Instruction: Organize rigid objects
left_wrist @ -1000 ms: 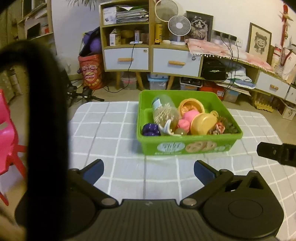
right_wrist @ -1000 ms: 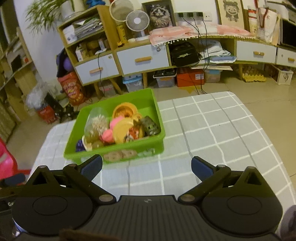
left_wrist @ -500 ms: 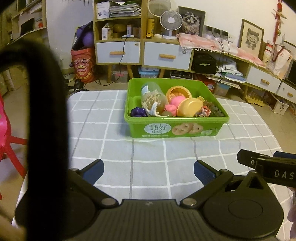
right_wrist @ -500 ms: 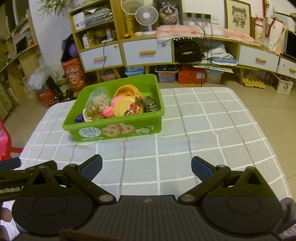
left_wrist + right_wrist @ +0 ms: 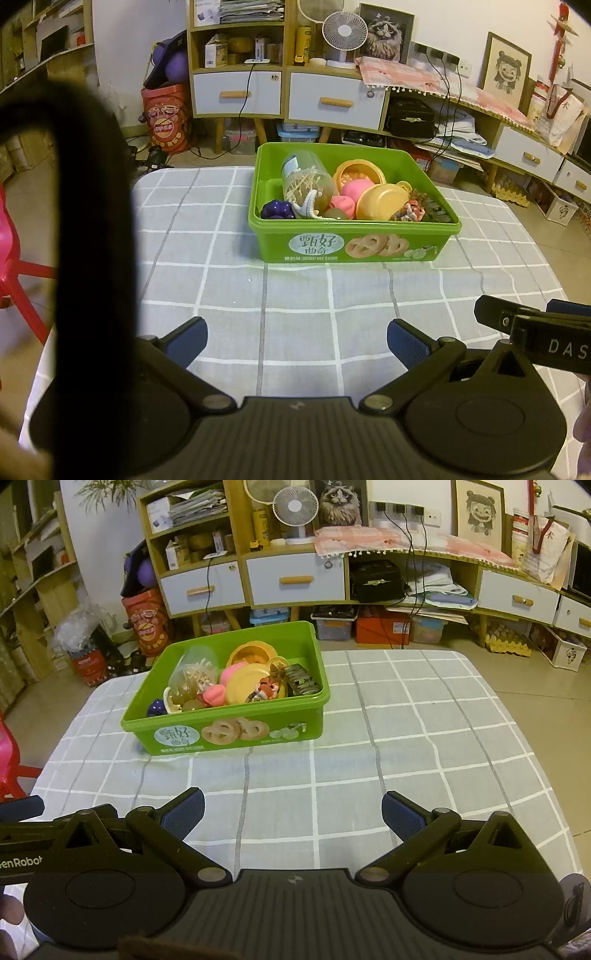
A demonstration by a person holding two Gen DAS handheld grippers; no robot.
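- Left claw (image 5: 295, 338): we hold it spread wide and empty, low over the checked bench (image 5: 229, 280), well short of the green bin (image 5: 351, 247).
- Green bin: our landmark, standing on the bench's far half; inside, left to right, lie purple grapes (image 5: 277, 209), a clear jar (image 5: 306, 181), a pink ball (image 5: 356, 189), a yellow bowl (image 5: 382, 201) and a dark ridged piece (image 5: 301, 679).
- Right claw (image 5: 293, 814): likewise spread and empty, near side of the bin.
- Step, as we judge it: nothing remains loose outside the bin, so sorting seems finished or not yet begun; any next move calls for reaching forward over the bin's front wall.
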